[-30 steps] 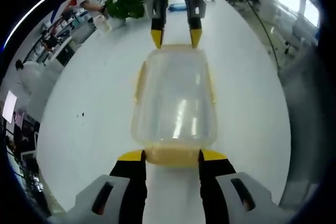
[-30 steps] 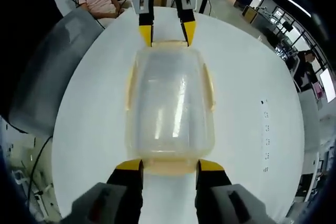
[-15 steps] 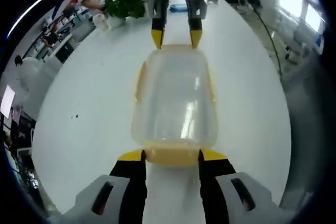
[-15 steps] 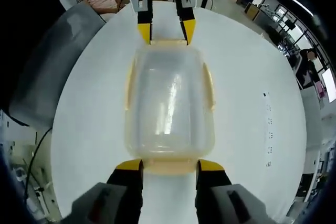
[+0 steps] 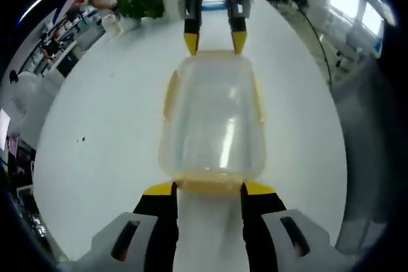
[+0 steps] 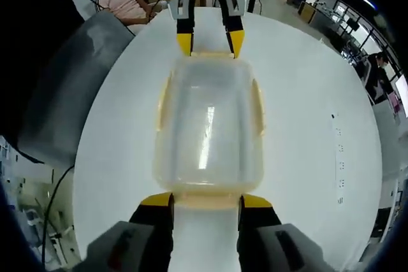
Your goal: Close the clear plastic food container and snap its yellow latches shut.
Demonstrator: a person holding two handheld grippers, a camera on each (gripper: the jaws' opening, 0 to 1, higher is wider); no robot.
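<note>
1 container (image 5: 213,116) w/ lid on, 2 grippers at ends: left gripper (image 5: 208,188), right gripper (image 6: 207,200).

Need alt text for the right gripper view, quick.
A clear plastic food container with its lid on lies on a white round table, the right gripper at its near yellow end latch and the left gripper at its far end.

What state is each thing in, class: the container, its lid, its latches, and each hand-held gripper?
Clear container: lid on, flat on white table.
Side latches: cannot tell whether snapped.
Left hand-held gripper: open, straddling the near end latch.
Right hand-held gripper: open, straddling the opposite end latch.
</note>
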